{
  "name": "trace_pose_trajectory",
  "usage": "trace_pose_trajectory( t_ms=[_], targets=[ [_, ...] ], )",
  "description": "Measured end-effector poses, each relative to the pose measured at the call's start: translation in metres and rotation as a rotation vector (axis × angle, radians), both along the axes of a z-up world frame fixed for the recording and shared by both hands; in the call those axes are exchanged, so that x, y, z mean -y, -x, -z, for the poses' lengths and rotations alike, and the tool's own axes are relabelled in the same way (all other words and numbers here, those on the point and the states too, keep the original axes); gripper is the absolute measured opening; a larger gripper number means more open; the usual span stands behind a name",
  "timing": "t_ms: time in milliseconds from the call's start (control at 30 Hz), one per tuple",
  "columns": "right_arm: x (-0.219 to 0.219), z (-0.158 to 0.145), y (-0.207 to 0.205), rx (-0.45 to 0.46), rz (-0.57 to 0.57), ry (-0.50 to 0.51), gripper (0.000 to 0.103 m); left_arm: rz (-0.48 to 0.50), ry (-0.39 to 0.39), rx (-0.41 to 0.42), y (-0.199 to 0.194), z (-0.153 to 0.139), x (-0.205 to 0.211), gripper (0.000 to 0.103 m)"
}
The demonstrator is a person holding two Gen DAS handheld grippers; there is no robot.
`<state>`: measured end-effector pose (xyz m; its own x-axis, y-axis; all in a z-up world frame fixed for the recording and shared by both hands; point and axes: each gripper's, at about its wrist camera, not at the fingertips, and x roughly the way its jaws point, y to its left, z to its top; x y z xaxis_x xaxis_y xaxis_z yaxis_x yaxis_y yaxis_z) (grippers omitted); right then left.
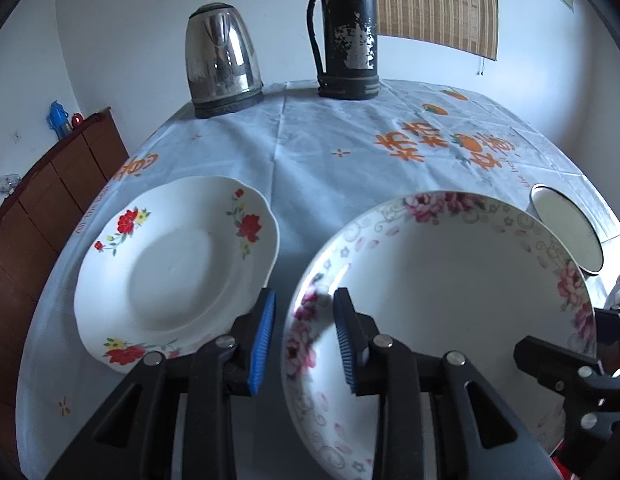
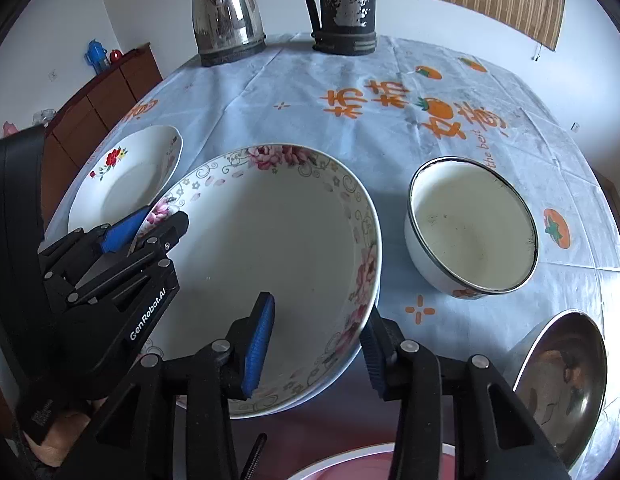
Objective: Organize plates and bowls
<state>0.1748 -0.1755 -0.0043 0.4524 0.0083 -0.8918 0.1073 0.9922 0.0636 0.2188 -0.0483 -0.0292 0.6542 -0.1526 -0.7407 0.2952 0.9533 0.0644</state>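
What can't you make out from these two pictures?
- Pink-flowered plate: near rim hidden by the left gripper in the left wrist view.
- Steel bowl: partly cut off by the lens edge, right wrist view.
- Red-rimmed dish: only a sliver shows at the bottom edge, behind the right gripper.

On the table (image 2: 310,92), a large plate (image 2: 278,264) is set at the near middle, with a smaller plate (image 2: 126,176) just beside it on the left and a bowl (image 2: 470,232) near its right. A second bowl (image 2: 558,380) is placed nearer, at the right edge. A kettle (image 2: 228,12) and a flask (image 2: 342,8) are stood side by side at the far edge.
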Motion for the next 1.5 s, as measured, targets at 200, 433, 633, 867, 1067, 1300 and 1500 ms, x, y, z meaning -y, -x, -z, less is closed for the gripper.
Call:
trace_pose_trajectory(
  t_ms=[200,433,633,867,1067,1300,1500],
  targets=[
    [0.0,-0.003,-0.001,-0.053,-0.012,-0.009,0.045,0.006,-0.058,0.036,0.003,0.002,0.007,0.032],
    [0.002,0.003,0.0,-0.117,0.005,0.016,0.05,0.019,-0.094,0.061,0.008,0.004,0.012,0.033],
    [0.01,-0.009,0.01,-0.088,0.033,0.042,0.05,0.008,-0.118,0.189,0.019,-0.013,0.006,0.033],
    [0.018,-0.054,0.062,0.251,0.158,-0.085,0.061,-0.09,-0.01,0.295,0.022,-0.041,-0.034,0.066],
    [-0.01,-0.04,0.074,0.395,0.179,-0.121,0.063,-0.126,-0.003,0.262,0.015,-0.036,-0.044,0.069],
    [-0.039,-0.022,0.082,0.427,0.159,-0.196,0.063,-0.153,-0.019,0.28,0.023,-0.028,-0.049,0.069],
    [-0.043,-0.017,0.093,0.442,0.161,-0.195,0.063,-0.192,0.007,0.24,0.03,-0.021,-0.067,0.069]
  ],
)
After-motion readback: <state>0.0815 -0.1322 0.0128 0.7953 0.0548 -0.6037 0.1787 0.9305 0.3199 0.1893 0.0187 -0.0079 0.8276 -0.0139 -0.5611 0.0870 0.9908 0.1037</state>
